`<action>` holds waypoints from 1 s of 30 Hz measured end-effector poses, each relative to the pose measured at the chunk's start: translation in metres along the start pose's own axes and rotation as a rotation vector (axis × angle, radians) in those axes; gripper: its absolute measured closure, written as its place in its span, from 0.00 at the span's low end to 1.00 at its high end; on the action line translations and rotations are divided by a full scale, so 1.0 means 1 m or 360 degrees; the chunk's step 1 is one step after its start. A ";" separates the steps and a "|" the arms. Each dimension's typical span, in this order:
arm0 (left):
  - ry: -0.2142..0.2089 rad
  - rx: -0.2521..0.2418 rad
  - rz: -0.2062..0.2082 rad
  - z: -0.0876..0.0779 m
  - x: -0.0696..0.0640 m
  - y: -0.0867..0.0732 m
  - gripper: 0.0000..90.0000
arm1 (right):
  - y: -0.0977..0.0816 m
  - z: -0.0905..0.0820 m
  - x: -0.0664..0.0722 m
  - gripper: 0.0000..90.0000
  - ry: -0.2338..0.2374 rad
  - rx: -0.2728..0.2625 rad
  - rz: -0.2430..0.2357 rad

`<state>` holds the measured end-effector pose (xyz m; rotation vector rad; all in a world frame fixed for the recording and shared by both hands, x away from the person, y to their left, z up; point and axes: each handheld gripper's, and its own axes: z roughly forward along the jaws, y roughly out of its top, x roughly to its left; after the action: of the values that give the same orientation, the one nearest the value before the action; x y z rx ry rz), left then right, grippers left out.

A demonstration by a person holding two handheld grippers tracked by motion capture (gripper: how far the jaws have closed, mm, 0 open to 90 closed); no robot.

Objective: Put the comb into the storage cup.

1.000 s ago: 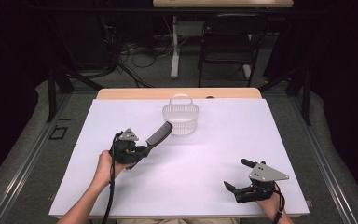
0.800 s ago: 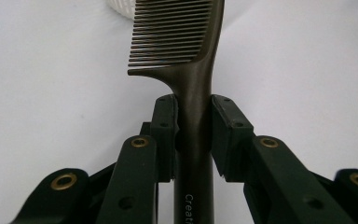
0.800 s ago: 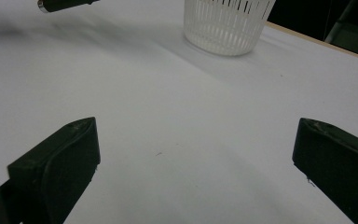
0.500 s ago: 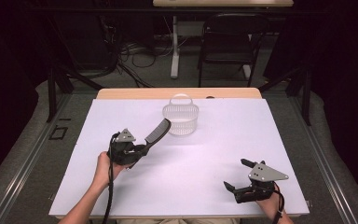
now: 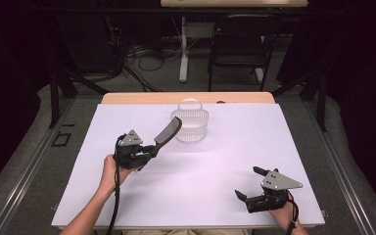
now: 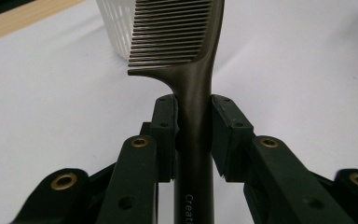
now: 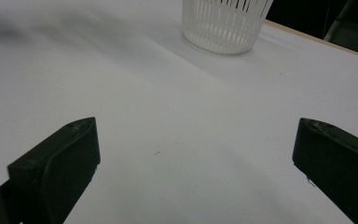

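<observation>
dark plastic comb (image 6: 193, 88) with fine straight teeth is pinched by its smooth handle in the left gripper (image 5: 149, 150) — raised over the white table cover (image 5: 215, 161), pointing to the slotted white basket (image 5: 192, 125) — while the right gripper (image 5: 250, 185) rests with jaws spread wide.

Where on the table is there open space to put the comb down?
Bare white table lies between the left tool and right tool, and right of the basket. It is tighter beside the basket, where the comb is held.
</observation>
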<state>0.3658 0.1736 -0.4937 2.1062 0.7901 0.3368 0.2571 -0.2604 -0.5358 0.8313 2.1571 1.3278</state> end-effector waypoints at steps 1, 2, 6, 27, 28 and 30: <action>0.0002 -0.0003 0.0014 0.000 0.000 0.001 0.80 | 0.000 0.000 0.000 0.00 0.0000 -0.0001 -0.0001; 0.0000 -0.0013 0.0008 0.001 0.000 0.002 0.80 | 0.000 0.000 0.000 0.00 -0.0001 0.0001 -0.0002; -0.0001 -0.0028 0.0021 0.002 0.001 0.005 0.80 | 0.000 0.000 0.000 0.00 0.0002 0.0000 0.0001; 0.0010 -0.0104 0.0056 0.007 0.006 0.019 0.80 | 0.000 0.000 0.000 0.00 0.0002 -0.0005 -0.0001; 0.0010 -0.0107 0.0055 0.008 0.006 0.020 0.80 | 0.000 0.000 0.000 0.00 0.0004 0.0005 0.0002; 0.0018 -0.0105 0.0070 0.007 0.007 0.023 0.80 | 0.000 0.001 -0.001 0.00 0.0003 0.0008 -0.0004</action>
<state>0.3845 0.1635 -0.4802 2.0639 0.7307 0.3936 0.2583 -0.2602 -0.5368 0.8296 2.1630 1.3226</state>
